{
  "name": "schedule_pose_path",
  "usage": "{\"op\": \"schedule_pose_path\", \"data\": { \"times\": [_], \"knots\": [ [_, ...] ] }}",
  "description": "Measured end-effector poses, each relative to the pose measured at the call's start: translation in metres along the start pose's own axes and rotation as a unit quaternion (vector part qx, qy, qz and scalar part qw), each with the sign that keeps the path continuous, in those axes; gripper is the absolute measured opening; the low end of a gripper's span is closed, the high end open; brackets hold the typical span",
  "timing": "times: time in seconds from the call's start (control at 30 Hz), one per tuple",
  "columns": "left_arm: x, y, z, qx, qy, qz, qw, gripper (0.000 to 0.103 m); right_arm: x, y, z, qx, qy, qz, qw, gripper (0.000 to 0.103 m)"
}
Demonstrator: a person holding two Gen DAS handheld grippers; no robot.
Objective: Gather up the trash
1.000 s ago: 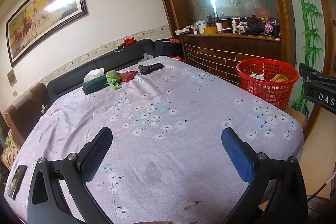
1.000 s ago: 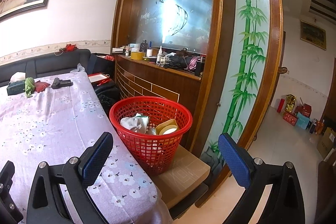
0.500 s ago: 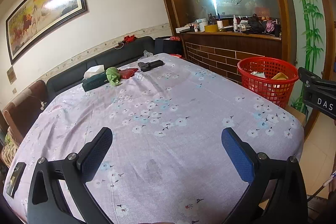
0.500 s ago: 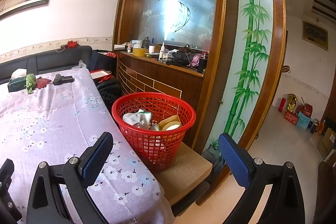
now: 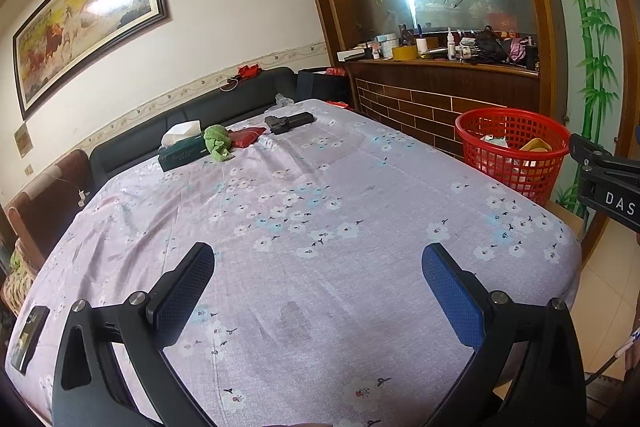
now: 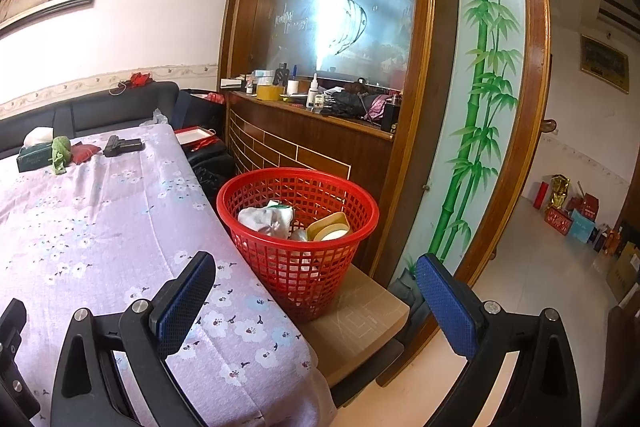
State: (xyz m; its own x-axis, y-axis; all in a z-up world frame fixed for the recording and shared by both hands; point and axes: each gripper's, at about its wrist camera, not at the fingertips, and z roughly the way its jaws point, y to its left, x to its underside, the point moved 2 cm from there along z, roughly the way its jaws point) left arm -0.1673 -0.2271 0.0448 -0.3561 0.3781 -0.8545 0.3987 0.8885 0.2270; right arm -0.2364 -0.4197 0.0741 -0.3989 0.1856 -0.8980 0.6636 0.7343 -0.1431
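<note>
A red mesh basket (image 6: 298,239) stands on a low wooden stool beside the table's right edge and holds crumpled white paper (image 6: 264,221) and a roll of tape (image 6: 330,229). It also shows in the left wrist view (image 5: 514,151). My left gripper (image 5: 318,291) is open and empty over the near part of the floral tablecloth (image 5: 304,211). My right gripper (image 6: 316,297) is open and empty, held in front of the basket. At the table's far end lie a green cloth (image 5: 218,143), a red packet (image 5: 246,137), a tissue box (image 5: 180,151) and a black object (image 5: 288,121).
A dark sofa (image 5: 192,115) runs behind the table. A wooden counter (image 6: 312,131) with bottles and clutter stands behind the basket. A black phone-like object (image 5: 28,339) lies at the table's left edge. Boxes (image 6: 576,219) sit on the tiled floor at far right.
Both grippers have drifted slightly; the views shifted a little, with the table and basket appearing a bit lower and closer. Both stay open and empty.
</note>
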Motion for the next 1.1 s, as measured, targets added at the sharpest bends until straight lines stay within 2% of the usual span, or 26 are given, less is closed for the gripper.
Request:
{"op": "schedule_pose_path", "data": {
  "times": [0.93,1.1],
  "knots": [
    [0.0004,0.0017,0.0001,0.001,0.0,-0.001,1.0,0.103,0.0011,0.0027,0.0015,-0.004,0.006,-0.004,1.0,0.102],
    [-0.0003,0.0089,0.0033,0.006,0.011,-0.02,0.9997,0.103,-0.0005,0.0071,0.0012,-0.008,0.004,-0.007,1.0,0.102]
  ]
}}
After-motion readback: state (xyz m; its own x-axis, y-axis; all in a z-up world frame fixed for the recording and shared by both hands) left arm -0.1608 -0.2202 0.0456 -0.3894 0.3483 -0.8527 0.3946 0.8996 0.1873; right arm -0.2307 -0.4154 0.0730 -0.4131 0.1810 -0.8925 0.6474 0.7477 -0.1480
